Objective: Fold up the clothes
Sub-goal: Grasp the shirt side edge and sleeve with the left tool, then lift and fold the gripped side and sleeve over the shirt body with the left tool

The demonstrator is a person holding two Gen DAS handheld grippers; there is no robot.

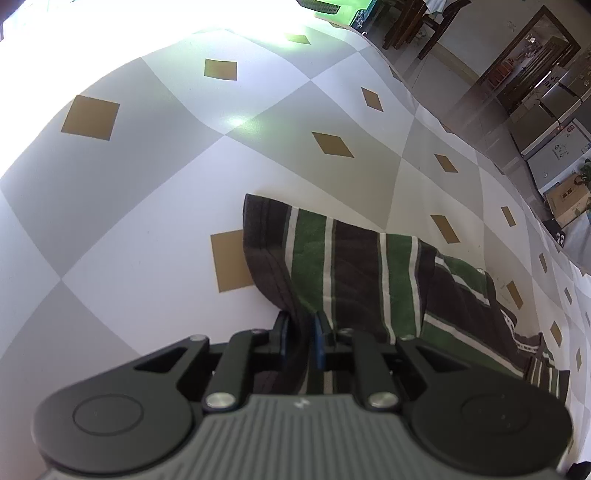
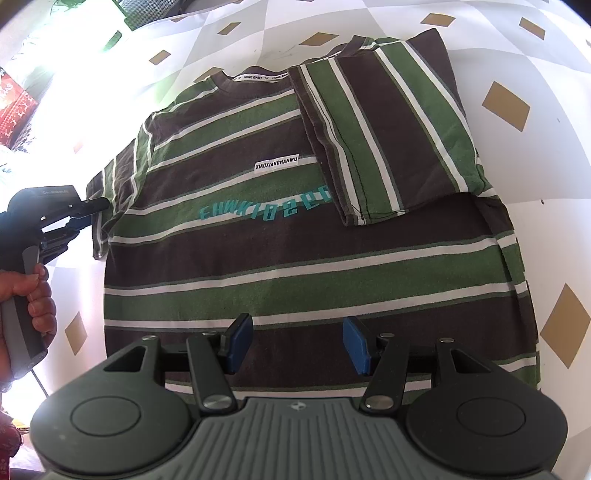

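Left wrist view: left claw (image 1: 300, 332) is clamped tight on the sleeve (image 1: 280, 258) of the striped T-shirt (image 1: 354, 266), dark brown fabric bunched between the blue pads (image 1: 318, 343), almost no gap. Sleeve edge lifts off the table (image 1: 147, 192) where the claw pinches it; rest of the shirt trails away to the right over the checked tablecloth with tan diamonds

Right wrist view: right claw (image 2: 298, 341) stands about half apart, nothing between the pads (image 2: 242, 341), hovering over the lower body of the T-shirt (image 2: 295, 266). Cannot tell if the fingertips touch the cloth

Shirt lies front-up on the table (image 2: 517, 147), collar (image 2: 258, 79) at the far side, hem nearest the camera. Green, brown and white stripes, white label and teal lettering mid-chest. Sleeve on the picture's right (image 2: 388, 140) is already folded in across the chest, lying flat on the body. Sleeve on the picture's left (image 2: 110, 206) is spread out sideways, and the left claw (image 2: 98, 205) shows at that sleeve's edge, held by a hand (image 2: 35, 299) on the grip

Only in right wrist view: whole shirt layout, the folded sleeve, the print, the hand and tool body of the other gripper

Only in left wrist view: close look at the pinch itself, open tablecloth beyond the sleeve, and room background at top right with dark wooden furniture (image 1: 417, 26) and cardboard boxes (image 1: 565, 199) on the floor
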